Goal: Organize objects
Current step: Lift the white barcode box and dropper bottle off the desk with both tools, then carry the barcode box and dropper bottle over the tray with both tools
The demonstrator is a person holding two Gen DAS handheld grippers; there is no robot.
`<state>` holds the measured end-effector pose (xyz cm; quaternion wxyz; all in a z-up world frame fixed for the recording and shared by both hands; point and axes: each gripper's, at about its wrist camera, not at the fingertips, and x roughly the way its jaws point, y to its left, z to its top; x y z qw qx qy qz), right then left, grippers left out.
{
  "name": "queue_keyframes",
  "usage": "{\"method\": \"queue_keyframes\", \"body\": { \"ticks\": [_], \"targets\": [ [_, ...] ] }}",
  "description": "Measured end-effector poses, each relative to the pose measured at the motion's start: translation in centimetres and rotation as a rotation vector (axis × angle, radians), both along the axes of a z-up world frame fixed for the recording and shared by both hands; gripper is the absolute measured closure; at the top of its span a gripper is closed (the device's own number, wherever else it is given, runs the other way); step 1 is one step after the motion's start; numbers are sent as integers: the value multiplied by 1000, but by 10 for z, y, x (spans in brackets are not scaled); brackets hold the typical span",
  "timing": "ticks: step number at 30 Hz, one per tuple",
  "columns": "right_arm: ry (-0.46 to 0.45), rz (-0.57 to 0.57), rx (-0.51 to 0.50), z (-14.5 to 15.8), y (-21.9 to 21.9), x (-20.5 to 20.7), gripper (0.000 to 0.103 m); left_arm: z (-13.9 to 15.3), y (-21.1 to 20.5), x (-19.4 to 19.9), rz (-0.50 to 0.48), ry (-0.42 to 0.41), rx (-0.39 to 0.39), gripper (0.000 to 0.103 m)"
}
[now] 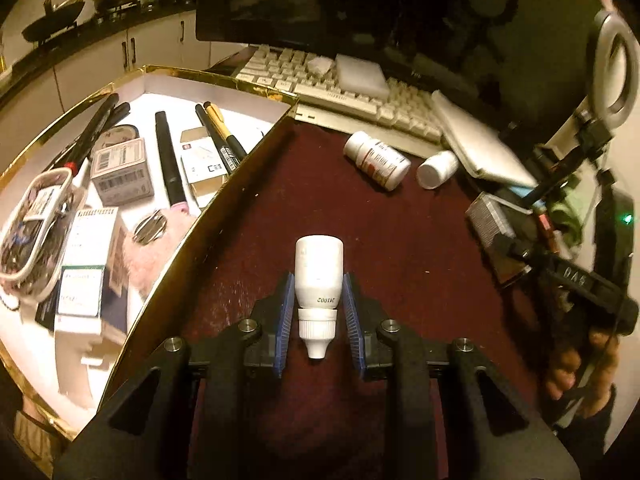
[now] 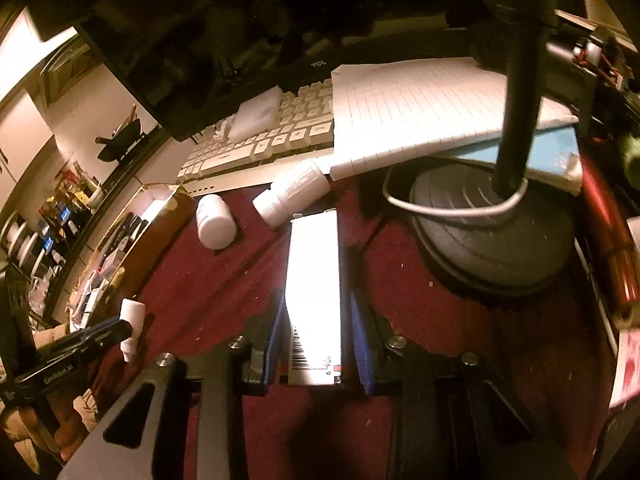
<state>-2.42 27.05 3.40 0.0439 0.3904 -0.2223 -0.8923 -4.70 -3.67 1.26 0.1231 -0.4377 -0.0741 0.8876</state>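
Left gripper (image 1: pixel 318 304): blue pads clamped on a small white dropper bottle (image 1: pixel 319 280), one pad on each side of its lower body.
Dropper bottle axis: runs straight along the fingers, nozzle cap toward the camera, flat base pointing away over the dark red cloth (image 1: pixel 400 240).
Dropper bottle print: a short dark code near the cap, upside down, not surely readable.
Right gripper (image 2: pixel 314 332): a long white box (image 2: pixel 314 280) sits between the blue pads; whether the pads press on it cannot be told.
White box axis: lengthwise along the fingers, far end pointing toward the keyboard.
White box print: a barcode and a few digits at the near end, too small to read.
Left of the left jaws: gold-rimmed tray (image 1: pixel 224 80), holding pens, small cartons and a pink fluffy item.
Ahead of both jaws: two white pill bottles (image 1: pixel 376 160) (image 1: pixel 437 169), both on their sides on the cloth, near each other.
Farther ahead: cream keyboard (image 1: pixel 340 80), partly under a lined notepad (image 2: pixel 420 108).
Farthest: dark monitor (image 2: pixel 240 60), marked "TCL" on its lower edge.
Right of the right jaws: round black stand base (image 2: pixel 492 232) with a white cable looped on it.
Writing on the left tool, in the right view: "GenRobot.AI".
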Motion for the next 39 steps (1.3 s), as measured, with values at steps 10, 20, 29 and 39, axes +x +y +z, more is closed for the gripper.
{"method": "queue_keyframes", "body": {
  "ticks": [10, 20, 29, 39],
  "targets": [
    [90, 79, -12, 33, -53, 20, 72, 20, -19, 14, 42, 36, 68, 79],
    [114, 212, -17, 50, -109, -6, 72, 47, -59, 12, 133, 91, 89, 79],
    [98, 269, -42, 58, -149, -45, 72, 49, -101, -3, 211, 66, 117, 79],
    [52, 297, -50, 52, -179, -86, 72, 53, -126, -24, 265, 40, 130, 79]
  ]
}}
